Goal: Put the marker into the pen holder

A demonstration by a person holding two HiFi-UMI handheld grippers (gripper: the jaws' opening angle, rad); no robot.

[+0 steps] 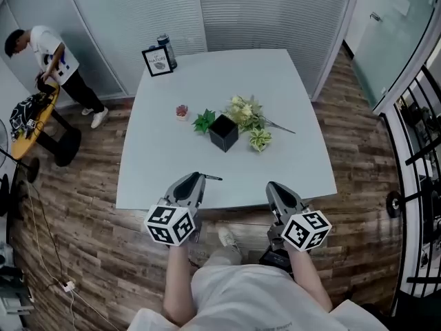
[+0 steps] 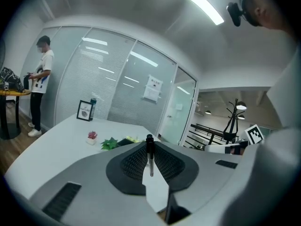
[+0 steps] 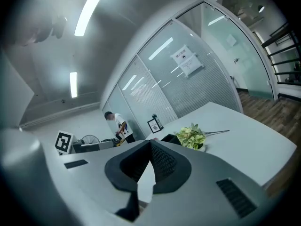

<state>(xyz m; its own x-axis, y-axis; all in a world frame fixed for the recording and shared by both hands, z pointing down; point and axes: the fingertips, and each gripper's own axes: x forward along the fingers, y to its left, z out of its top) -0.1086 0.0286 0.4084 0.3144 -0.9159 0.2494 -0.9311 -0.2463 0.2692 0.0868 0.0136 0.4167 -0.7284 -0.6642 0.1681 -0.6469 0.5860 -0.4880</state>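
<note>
A black marker (image 2: 150, 153) is pinched upright between the jaws of my left gripper (image 2: 149, 144), which is shut on it. In the head view the left gripper (image 1: 195, 178) hovers over the table's near edge, and the marker (image 1: 211, 177) pokes out to its right. The black square pen holder (image 1: 223, 132) stands mid-table, well beyond both grippers; its top shows just past the left jaws (image 2: 125, 141). My right gripper (image 1: 273, 186) is shut with nothing in it, also at the near edge. In its own view the right gripper (image 3: 150, 143) points toward the pen holder (image 3: 170, 138).
White-green flowers (image 1: 248, 116) lie right of the holder, a green sprig (image 1: 204, 121) on its left, and a small pink potted plant (image 1: 182, 112) further left. A picture frame (image 1: 157, 61) and a can (image 1: 166, 50) stand at the far corner. A person (image 1: 52, 64) stands by a side table (image 1: 33, 126).
</note>
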